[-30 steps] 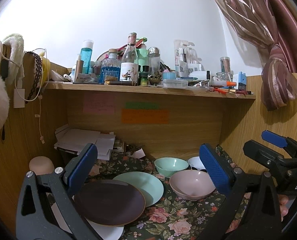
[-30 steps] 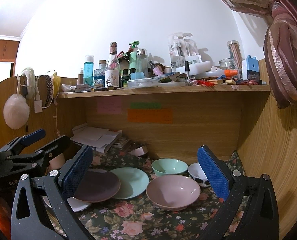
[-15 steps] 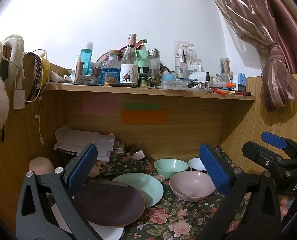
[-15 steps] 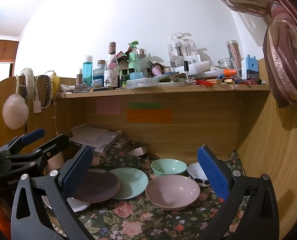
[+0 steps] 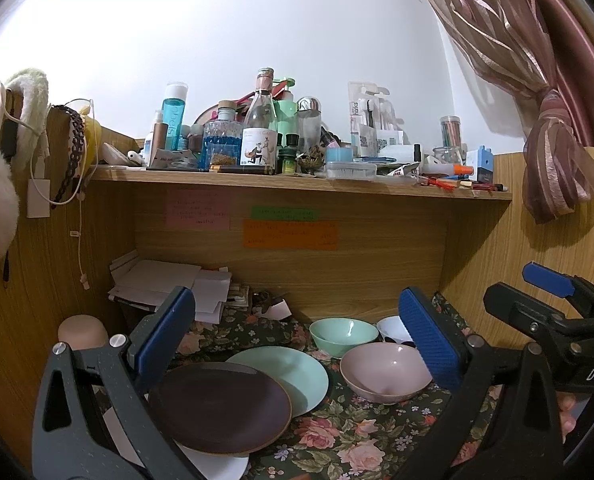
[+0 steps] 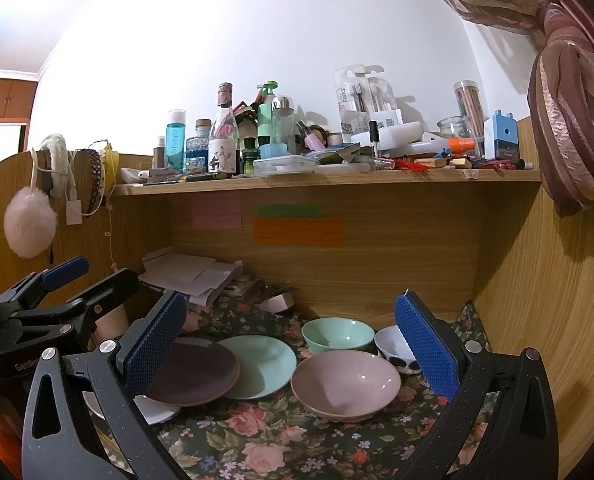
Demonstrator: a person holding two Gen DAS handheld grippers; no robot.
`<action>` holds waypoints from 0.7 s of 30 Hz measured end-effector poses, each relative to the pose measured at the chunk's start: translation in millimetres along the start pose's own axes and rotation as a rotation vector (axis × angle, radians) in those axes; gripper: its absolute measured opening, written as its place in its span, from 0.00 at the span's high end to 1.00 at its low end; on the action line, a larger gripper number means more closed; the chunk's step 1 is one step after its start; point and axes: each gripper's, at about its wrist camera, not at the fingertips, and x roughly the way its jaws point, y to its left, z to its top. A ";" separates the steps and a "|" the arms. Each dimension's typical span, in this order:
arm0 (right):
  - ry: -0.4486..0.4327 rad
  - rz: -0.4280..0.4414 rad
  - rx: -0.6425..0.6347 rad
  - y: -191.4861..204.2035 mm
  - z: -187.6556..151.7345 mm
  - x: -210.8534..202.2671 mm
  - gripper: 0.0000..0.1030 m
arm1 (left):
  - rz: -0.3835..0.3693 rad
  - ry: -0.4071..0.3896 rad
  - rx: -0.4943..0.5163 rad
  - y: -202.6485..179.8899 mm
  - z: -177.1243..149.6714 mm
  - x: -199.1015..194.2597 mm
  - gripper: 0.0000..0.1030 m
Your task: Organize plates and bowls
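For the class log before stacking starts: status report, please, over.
Left gripper and right gripper open, empty. Dark plate overlaps green plate; pink bowl nearest right gripper. Nothing blocking.

A wooden alcove encloses the scene, with a wood-grain back panel [image 6: 377, 264] and side walls. A flowered cloth [image 6: 281, 440] covers the counter. Above, a wooden shelf [image 6: 325, 182] is crowded with bottles, jars and small boxes. Pink, green and orange paper notes [image 6: 299, 231] are stuck to the back panel. A white wall [image 5: 257, 32] rises behind the shelf. On the far right hangs a tied-back pink curtain [image 5: 553, 160]. A white fluffy pompom [image 6: 29, 222] hangs on the left side wall.
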 end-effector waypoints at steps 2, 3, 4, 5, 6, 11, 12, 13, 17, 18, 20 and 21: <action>0.003 0.002 0.001 -0.2 -0.2 1.8 0.00 | 0.000 0.001 0.000 0.2 -0.1 0.2 0.00; 0.004 0.002 0.002 -0.1 -0.4 2.8 0.00 | 0.000 0.000 -0.001 0.8 -0.2 0.2 0.00; 0.005 0.003 0.003 -0.1 -0.6 3.4 0.00 | 0.001 0.001 -0.002 1.1 -0.4 0.5 0.00; 0.006 0.005 0.004 -0.3 -0.8 4.2 0.00 | 0.001 0.003 -0.002 1.7 -0.7 1.0 0.00; 0.008 0.006 0.005 -0.4 -1.0 5.5 0.00 | 0.001 0.005 -0.003 2.5 -1.0 1.8 0.00; 0.024 0.004 0.001 0.9 -2.9 13.7 0.00 | 0.005 0.028 -0.009 7.0 -4.6 9.9 0.00; 0.032 0.005 0.001 1.3 -4.1 17.4 0.00 | 0.007 0.035 -0.011 8.4 -5.8 11.6 0.00; 0.039 0.005 0.000 1.7 -5.2 20.5 0.00 | 0.010 0.042 -0.013 10.0 -6.9 13.8 0.00; 0.070 0.011 -0.010 4.3 -11.6 36.2 0.00 | 0.023 0.083 -0.028 20.8 -14.2 25.7 0.00; 0.078 0.013 -0.013 5.2 -13.7 40.8 0.00 | 0.026 0.100 -0.034 25.4 -16.6 30.0 0.00; 0.097 0.021 -0.020 6.8 -18.0 50.7 0.00 | 0.033 0.132 -0.043 33.5 -21.7 37.5 0.00; 0.111 0.029 -0.023 7.9 -20.9 57.3 0.00 | 0.037 0.152 -0.048 38.7 -24.9 42.1 0.00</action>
